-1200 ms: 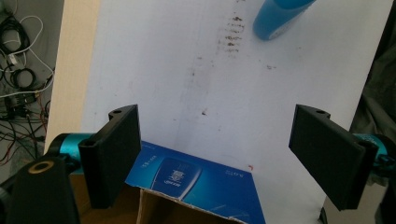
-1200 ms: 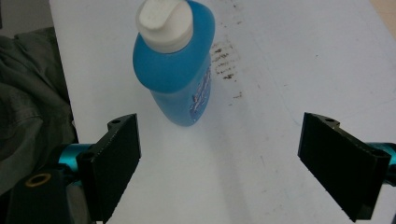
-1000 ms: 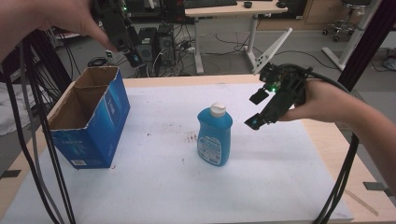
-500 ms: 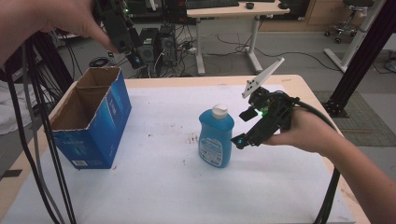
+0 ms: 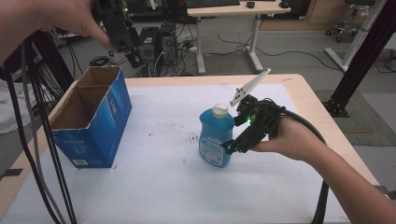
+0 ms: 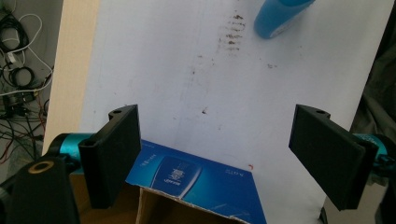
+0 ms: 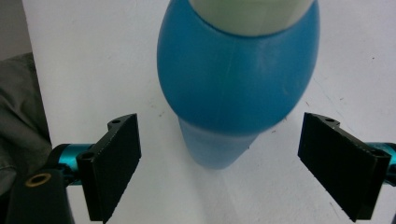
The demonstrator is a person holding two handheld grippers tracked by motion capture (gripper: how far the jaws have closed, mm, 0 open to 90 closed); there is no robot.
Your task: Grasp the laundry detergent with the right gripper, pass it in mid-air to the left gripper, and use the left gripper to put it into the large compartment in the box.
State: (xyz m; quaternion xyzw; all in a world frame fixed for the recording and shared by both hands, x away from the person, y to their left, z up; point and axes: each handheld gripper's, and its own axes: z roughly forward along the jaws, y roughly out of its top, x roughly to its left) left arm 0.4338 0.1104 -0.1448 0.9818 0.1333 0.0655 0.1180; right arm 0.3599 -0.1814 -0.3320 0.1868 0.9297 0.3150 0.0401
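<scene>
Near the middle of the bench point(image 5: 154, 196) the blue bottle point(image 5: 215, 137) stands upright, with your right claw point(image 7: 219, 172) spread wide around its shoulder, touching nothing yet. Close off-centre or too high on that rounded body and it may tip or squirt out. Your left claw point(image 6: 215, 158) hangs spread above the blue box point(image 5: 93, 123).

Smooth plastic bottle point(image 5: 215, 137), torn cardboard box point(image 5: 91, 119), stained paper sheet point(image 5: 168, 186)
</scene>
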